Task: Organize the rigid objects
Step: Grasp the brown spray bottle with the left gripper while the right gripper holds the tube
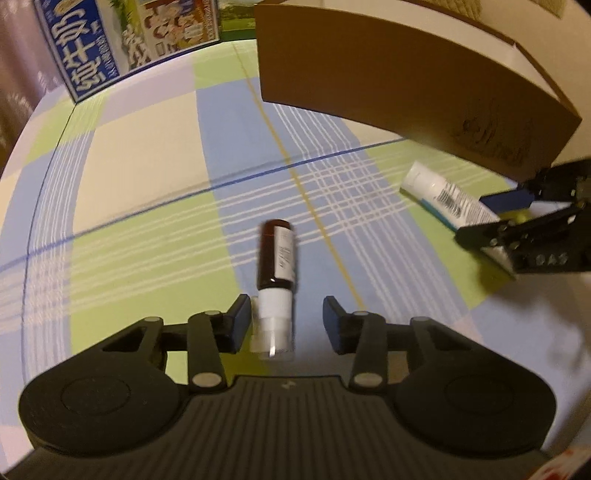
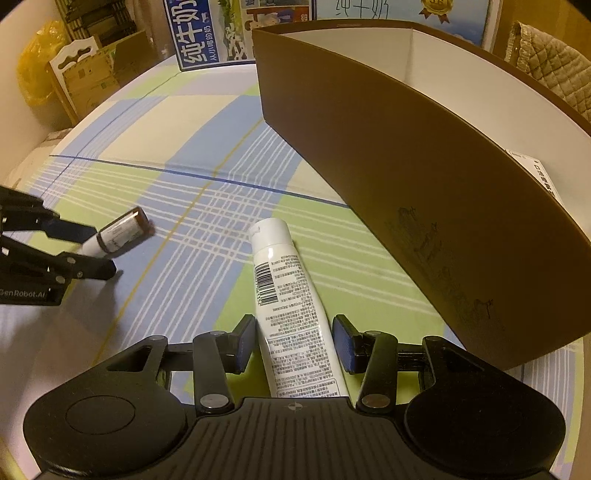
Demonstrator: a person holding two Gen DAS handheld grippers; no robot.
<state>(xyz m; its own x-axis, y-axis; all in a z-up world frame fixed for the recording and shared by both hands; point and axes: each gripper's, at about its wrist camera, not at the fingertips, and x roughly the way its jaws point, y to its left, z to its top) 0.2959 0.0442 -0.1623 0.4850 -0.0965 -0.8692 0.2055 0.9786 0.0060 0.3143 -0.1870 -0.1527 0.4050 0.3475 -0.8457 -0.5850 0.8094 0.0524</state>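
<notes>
Left wrist view: left gripper (image 1: 283,325) tilted down over a checked cloth (image 1: 147,155). Brown bottle (image 1: 276,254) lies on the cloth, white cap end between the jaws; left pad is against the cap, right pad stands clear with a visible gap, so the jaws are spread, not clamped on it. Frame is blurred.

Right wrist view: right gripper (image 2: 293,341) straddles the lower body of a white tube (image 2: 286,295) lying on the cloth, cap pointing away. Left pad touches the tube; right pad sits just beside it. Cannot tell whether the tube is pinched.

Brown box (image 2: 424,192) stands open-topped just right of the tube, white inside. Bottle and tube lie well apart, both outside the box. Milk cartons (image 2: 236,33) stand at the far edge
</notes>
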